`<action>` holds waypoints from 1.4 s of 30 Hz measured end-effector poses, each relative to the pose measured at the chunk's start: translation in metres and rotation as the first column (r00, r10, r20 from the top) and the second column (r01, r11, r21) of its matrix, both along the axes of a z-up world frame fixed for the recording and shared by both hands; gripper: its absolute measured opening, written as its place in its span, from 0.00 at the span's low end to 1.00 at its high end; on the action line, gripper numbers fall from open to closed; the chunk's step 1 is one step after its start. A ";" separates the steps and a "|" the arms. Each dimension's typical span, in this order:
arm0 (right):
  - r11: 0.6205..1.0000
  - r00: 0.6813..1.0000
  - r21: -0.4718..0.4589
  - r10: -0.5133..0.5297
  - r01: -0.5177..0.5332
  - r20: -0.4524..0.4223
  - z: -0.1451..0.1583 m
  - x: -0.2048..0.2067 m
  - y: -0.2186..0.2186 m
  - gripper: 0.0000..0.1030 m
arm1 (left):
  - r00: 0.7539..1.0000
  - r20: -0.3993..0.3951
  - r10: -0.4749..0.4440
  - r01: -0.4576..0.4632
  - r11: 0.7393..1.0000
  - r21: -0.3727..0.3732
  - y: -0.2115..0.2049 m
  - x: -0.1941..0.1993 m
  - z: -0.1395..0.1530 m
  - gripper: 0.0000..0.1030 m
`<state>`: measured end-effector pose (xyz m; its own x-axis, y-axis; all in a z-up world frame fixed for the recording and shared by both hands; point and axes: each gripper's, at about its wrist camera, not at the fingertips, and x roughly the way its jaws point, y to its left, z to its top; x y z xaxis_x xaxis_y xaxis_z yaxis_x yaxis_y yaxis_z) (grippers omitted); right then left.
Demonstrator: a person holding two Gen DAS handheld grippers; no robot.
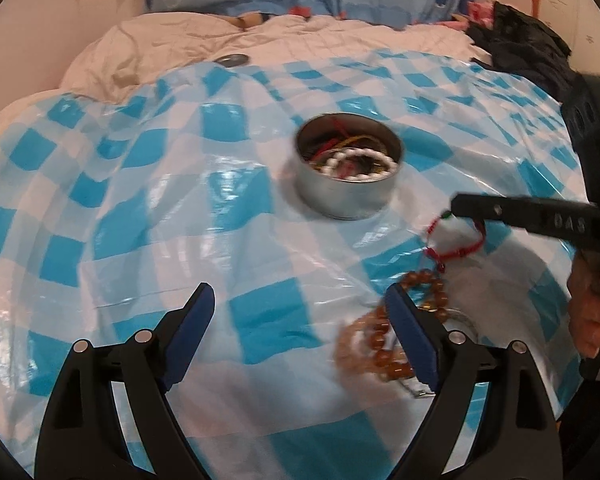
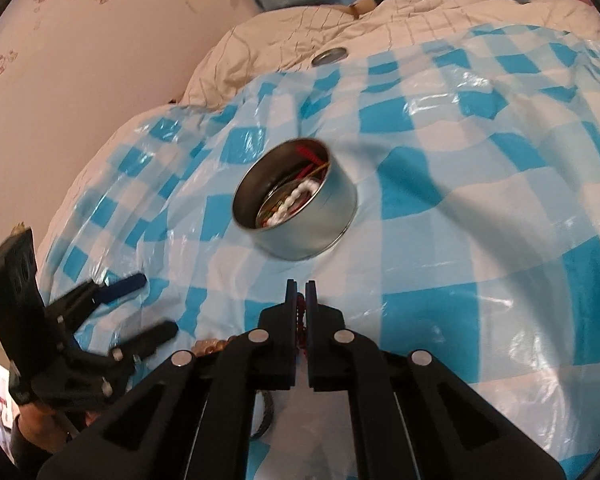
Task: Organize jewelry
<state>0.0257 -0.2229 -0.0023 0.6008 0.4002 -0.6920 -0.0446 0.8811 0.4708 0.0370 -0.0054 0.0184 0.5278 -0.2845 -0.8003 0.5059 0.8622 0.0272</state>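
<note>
Nearest, the left gripper (image 1: 300, 312) hovers spread wide, holding nothing, amber bead bracelets (image 1: 384, 344) just beside its right finger. The right gripper (image 2: 300, 292) pinches a red cord bracelet (image 1: 456, 240), dangling. Farther, the open round tin (image 1: 350, 170) holds tangled jewelry on the blue-checked sheet (image 1: 140, 208).

- Amber-brown beaded bracelets (image 1: 384, 340): motion-blurred in left wrist view; partly hidden behind the left gripper's blue-padded right finger (image 1: 414, 340).
- Red braided cord bracelet (image 1: 458, 246): upper part hidden by the closed black right gripper (image 1: 458, 206); in right wrist view only a red sliver (image 2: 300, 320) shows between the fingers.
- Round silver metal tin (image 2: 300, 204): rim blurred; contents tangled, individual pieces indistinguishable apart from white beads.
- Dark strap-like item (image 2: 265, 416): mostly hidden under the gripper; identity unclear.
</note>
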 end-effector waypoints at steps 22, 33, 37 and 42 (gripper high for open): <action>0.946 0.996 -0.319 0.030 -0.055 -0.083 -0.026 0.001 0.028 0.15 | 0.981 -0.104 -0.161 0.158 0.987 -0.040 -0.043 -0.009 -0.028 0.09; 0.973 0.998 -0.228 -0.023 0.035 0.058 0.003 -0.005 0.012 0.05 | 0.994 -0.055 -0.094 0.084 0.983 -0.164 -0.018 0.002 0.001 0.00; 0.978 0.999 -0.208 -0.026 0.030 0.025 -0.003 -0.001 0.009 0.05 | 0.995 -0.060 -0.076 0.067 0.988 -0.140 -0.018 0.006 -0.002 0.00; 0.981 0.999 -0.194 -0.025 0.020 -0.023 -0.014 0.002 0.009 0.05 | 0.992 -0.101 -0.072 0.060 0.991 -0.116 -0.020 0.009 -0.014 0.23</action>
<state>0.0277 -0.2140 -0.0163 0.5895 0.2436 -0.7702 -0.0137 0.9563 0.2920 0.0459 -0.0256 0.0039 0.4201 -0.4074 -0.8109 0.5567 0.8214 -0.1242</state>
